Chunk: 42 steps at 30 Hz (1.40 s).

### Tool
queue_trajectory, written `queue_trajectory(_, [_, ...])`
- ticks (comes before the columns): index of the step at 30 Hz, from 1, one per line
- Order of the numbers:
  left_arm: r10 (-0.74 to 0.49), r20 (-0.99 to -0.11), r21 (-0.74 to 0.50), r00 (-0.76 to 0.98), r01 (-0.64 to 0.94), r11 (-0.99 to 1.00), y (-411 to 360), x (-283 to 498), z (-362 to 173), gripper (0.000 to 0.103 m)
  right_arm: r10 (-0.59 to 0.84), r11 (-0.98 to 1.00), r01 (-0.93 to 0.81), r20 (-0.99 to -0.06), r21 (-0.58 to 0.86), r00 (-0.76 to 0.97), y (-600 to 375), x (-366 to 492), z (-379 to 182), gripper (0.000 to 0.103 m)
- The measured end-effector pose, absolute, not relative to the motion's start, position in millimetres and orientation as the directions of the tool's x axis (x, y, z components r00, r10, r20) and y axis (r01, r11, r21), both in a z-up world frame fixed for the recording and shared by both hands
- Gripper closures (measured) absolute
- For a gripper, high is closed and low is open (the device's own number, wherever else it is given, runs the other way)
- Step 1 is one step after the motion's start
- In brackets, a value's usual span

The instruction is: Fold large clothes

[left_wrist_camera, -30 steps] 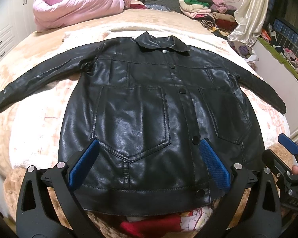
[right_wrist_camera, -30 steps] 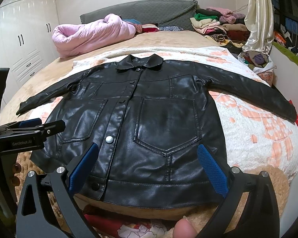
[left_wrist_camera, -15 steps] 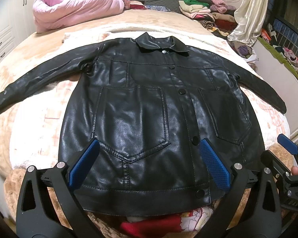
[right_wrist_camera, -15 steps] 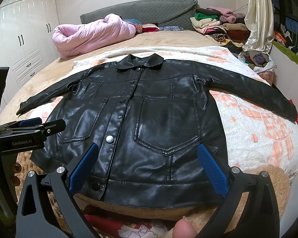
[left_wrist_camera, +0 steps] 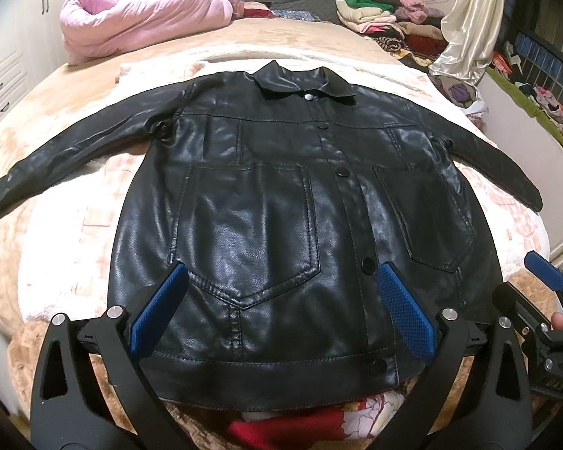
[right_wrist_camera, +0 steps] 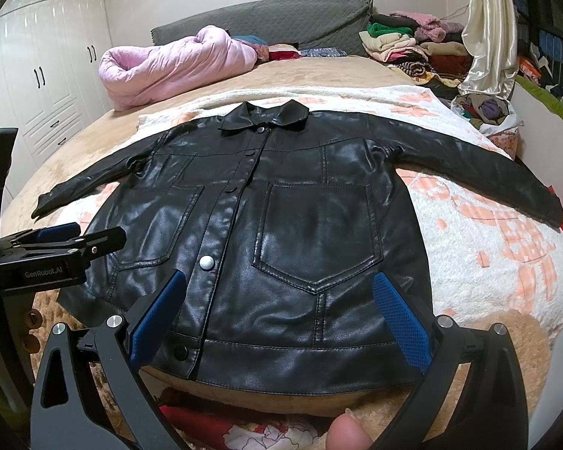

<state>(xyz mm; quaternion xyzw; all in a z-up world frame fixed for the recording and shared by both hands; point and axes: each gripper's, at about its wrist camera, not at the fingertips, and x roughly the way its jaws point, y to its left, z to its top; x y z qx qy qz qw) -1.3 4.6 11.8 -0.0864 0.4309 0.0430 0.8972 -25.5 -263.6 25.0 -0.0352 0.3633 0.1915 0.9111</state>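
Hovering both grippers over the hem end of the black leather jacket (left_wrist_camera: 281,206), which lies flat, front up, sleeves spread, on the bed (left_wrist_camera: 56,247). My left gripper (left_wrist_camera: 281,311) has jaws wide apart, holding nothing; right gripper (right_wrist_camera: 277,315) the same. Pink quilt (right_wrist_camera: 176,63) sits near the headboard, well apart from the jacket.

jacket (left_wrist_camera: 266,225) is seen as glossy black leather-like w/ stitched seams; snaps (right_wrist_camera: 206,262) look metal. blanket (right_wrist_camera: 488,232) under it is seen as fluffy, matt cloth. tool pads (left_wrist_camera: 405,315) are rough-textured blue; tool arms matt black plastic w/ metal screws.
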Motion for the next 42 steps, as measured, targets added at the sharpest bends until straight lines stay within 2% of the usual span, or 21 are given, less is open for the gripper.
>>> queue_trajectory(32, [0.018,-0.778,-0.114,0.628,-0.170,0.979,20,45,11,0.009,0.359,0.912,-0.398,-0.660,0.098,0.660,-248,30,38,0.004])
queue_trajectory(42, [0.054,-0.779,-0.096,0.625,-0.204,0.974,32,72,17,0.009,0.322,0.930,-0.358,-0.667,0.088,0.672,-246,68,43,0.004])
